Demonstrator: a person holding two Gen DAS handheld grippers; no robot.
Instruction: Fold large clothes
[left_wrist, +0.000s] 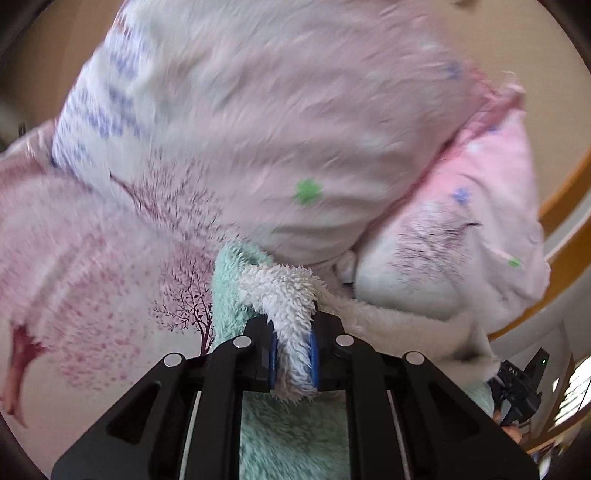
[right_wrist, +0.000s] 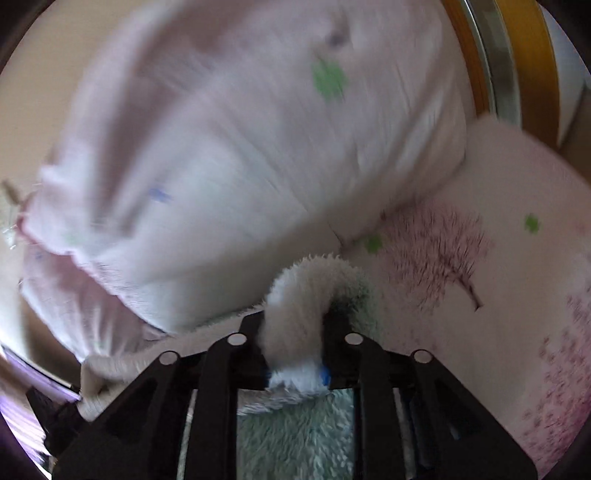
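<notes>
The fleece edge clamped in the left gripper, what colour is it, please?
White fleece edge, mint green behind; clearest in the left wrist view.

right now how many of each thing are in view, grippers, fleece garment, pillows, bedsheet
grippers: 2, left gripper and right gripper, both clamped on the fleece
fleece garment: 1, mint and white
pillows: 2, stacked
bedsheet: 1, tree print
total: 6

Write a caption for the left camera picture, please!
Left claw pinches the fluffy white-and-mint garment before a pink pillow.
</notes>
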